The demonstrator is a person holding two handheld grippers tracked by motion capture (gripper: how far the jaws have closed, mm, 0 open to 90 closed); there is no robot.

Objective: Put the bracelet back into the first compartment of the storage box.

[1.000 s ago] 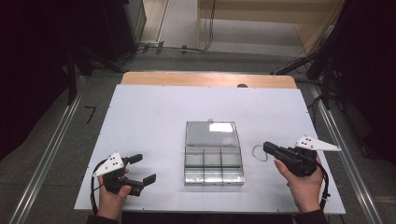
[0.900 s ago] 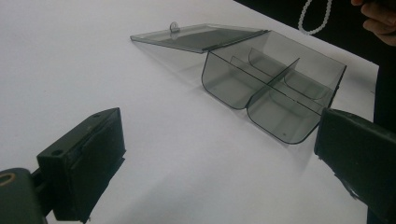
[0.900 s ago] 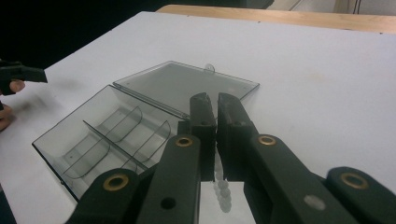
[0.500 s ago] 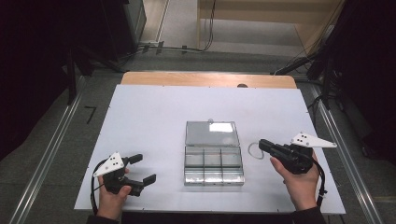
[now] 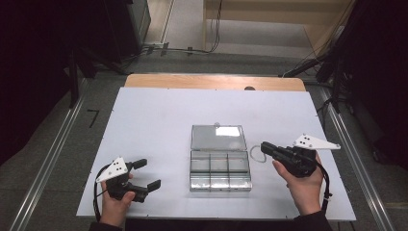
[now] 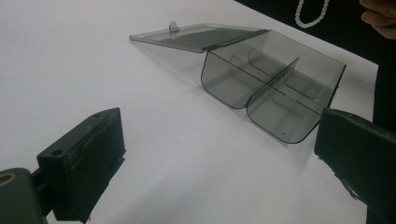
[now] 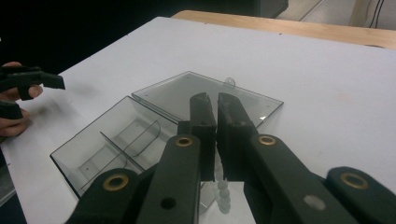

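From above, a clear plastic compartment box (image 5: 220, 169) sits near the middle of the white table (image 5: 159, 120), its lid (image 5: 217, 137) folded flat away from the person. The left gripper (image 5: 144, 175) rests near the table's front left corner, jaws spread wide with nothing between them. The right gripper (image 5: 264, 147) is held just right of the box, jaws drawn together and pointing at the box's right edge.

The right gripper view gives what the high view blurs: a short strand of pale beads (image 7: 222, 192) hangs below the nearly closed jaws of the right gripper (image 7: 212, 102). The jaws seem clamped on it, though the pinch point itself is hidden behind them. The high view renders the strand as a thin pale loop (image 5: 255, 154) on the table beside the box.

The left gripper view looks low across the table at the box (image 6: 275, 88), showing curved partitions and bare compartments, with the beads (image 6: 310, 13) far off by the dark table edge.

Broad bare table lies left of the box and behind the lid. The box stands close to the front edge, and a narrow strip separates it from the right hand (image 5: 303, 185).

The compartments that can be seen hold nothing.
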